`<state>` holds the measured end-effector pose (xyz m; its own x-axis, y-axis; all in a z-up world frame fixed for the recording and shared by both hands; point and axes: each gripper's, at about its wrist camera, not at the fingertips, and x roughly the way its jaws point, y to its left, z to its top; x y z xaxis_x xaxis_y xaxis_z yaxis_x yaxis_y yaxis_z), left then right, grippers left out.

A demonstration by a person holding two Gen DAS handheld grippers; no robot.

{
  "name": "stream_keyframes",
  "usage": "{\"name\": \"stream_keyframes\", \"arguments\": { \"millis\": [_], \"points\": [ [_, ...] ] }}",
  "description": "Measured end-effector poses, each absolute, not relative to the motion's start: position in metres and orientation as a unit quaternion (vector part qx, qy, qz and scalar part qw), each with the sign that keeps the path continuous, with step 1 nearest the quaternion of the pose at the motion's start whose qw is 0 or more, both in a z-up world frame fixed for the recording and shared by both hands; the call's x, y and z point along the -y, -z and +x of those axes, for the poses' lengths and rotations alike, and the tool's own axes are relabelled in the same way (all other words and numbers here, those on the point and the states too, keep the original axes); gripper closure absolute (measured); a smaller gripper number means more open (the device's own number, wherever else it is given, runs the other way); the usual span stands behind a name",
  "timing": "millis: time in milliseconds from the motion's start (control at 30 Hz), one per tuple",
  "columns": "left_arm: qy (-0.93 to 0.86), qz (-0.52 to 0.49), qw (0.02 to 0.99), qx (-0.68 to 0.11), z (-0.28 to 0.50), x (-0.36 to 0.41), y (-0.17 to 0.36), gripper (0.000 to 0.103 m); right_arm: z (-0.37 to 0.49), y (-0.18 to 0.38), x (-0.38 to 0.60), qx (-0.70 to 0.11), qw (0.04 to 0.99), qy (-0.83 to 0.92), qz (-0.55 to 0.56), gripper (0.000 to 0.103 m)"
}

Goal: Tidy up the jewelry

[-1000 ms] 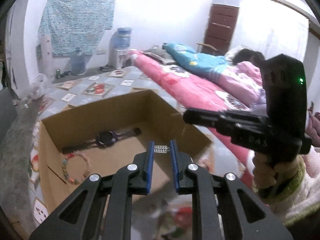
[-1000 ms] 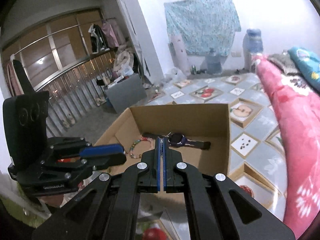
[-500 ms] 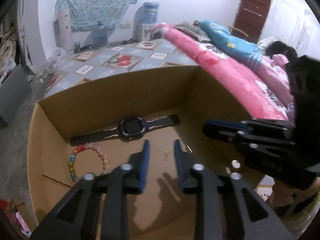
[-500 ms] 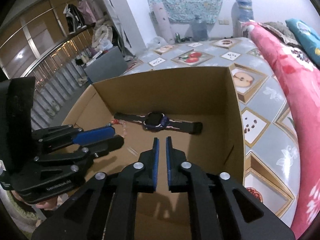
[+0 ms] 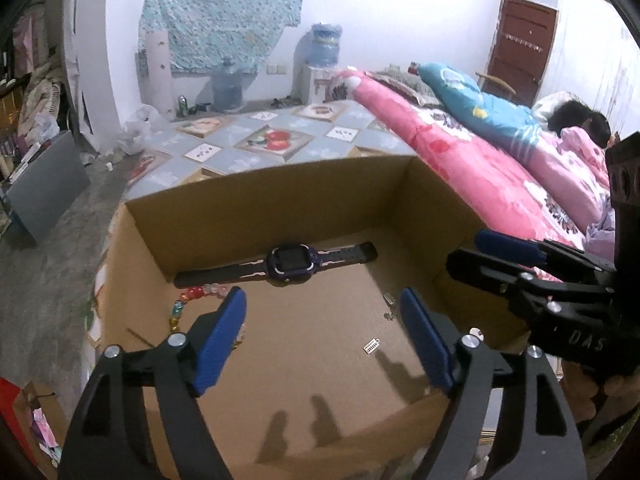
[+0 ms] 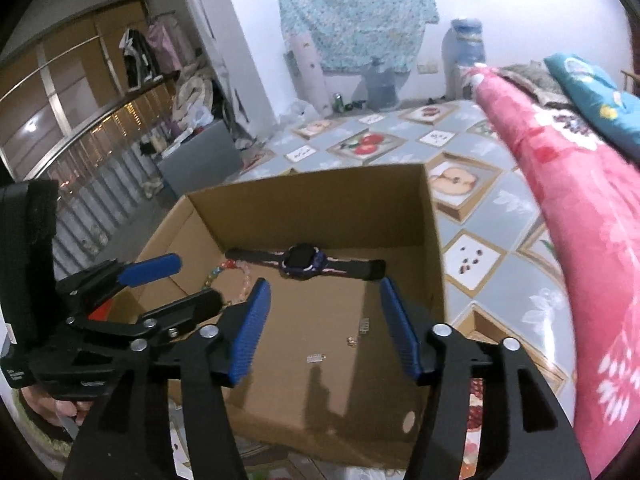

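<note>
An open cardboard box [image 5: 264, 212] [image 6: 320, 208] lies below both grippers. Along its far wall lies a dark watch [image 5: 290, 262] [image 6: 302, 262], and left of that a bead bracelet [image 5: 192, 298] [image 6: 230, 276]. Small silver charms [image 5: 371, 347] [image 6: 315, 357] lie loose on the box floor, another [image 5: 389, 300] [image 6: 364, 325] nearer the right wall. My left gripper [image 5: 324, 320] [image 6: 196, 278] hangs over the box, its jaws opening with nothing between them. My right gripper [image 6: 324, 320] [image 5: 470, 248] is beside it, jaws opening as well, also with nothing between them.
A pink flowered quilt [image 5: 460, 160] [image 6: 580, 208] runs along the right of the box, with a person lying at its far end [image 5: 576, 120]. The box stands on a fruit-patterned mat [image 6: 472, 256]. A grey bin [image 5: 44, 192] and water bottles [image 5: 326, 46] stand farther off.
Both grippers went from nearly shut to wide apart and sank toward the box. The silver charm once pinched in the left jaws now lies on the box floor.
</note>
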<state>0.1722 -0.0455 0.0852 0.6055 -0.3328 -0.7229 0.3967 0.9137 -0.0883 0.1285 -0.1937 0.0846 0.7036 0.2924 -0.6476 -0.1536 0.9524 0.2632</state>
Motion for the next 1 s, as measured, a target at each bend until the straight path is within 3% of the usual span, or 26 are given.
{"name": "stream_keyframes", "arguments": {
  "millis": [467, 700, 1000],
  "points": [
    [0.255, 0.040, 0.896, -0.361, 0.111, 0.033, -0.109, 0.011, 0.086, -0.117, 0.195, -0.318, 0.946, -0.045, 0.051, 0.008],
    [0.285, -0.035, 0.879, -0.381, 0.094, 0.023, -0.095, 0.006, 0.079, -0.124, 0.188, -0.317, 0.948, 0.011, 0.010, 0.008],
    [0.247, -0.041, 0.900, -0.355, 0.080, 0.015, -0.100, 0.006, 0.068, -0.124, 0.180, -0.307, 0.949, 0.060, -0.051, 0.008]
  ]
}}
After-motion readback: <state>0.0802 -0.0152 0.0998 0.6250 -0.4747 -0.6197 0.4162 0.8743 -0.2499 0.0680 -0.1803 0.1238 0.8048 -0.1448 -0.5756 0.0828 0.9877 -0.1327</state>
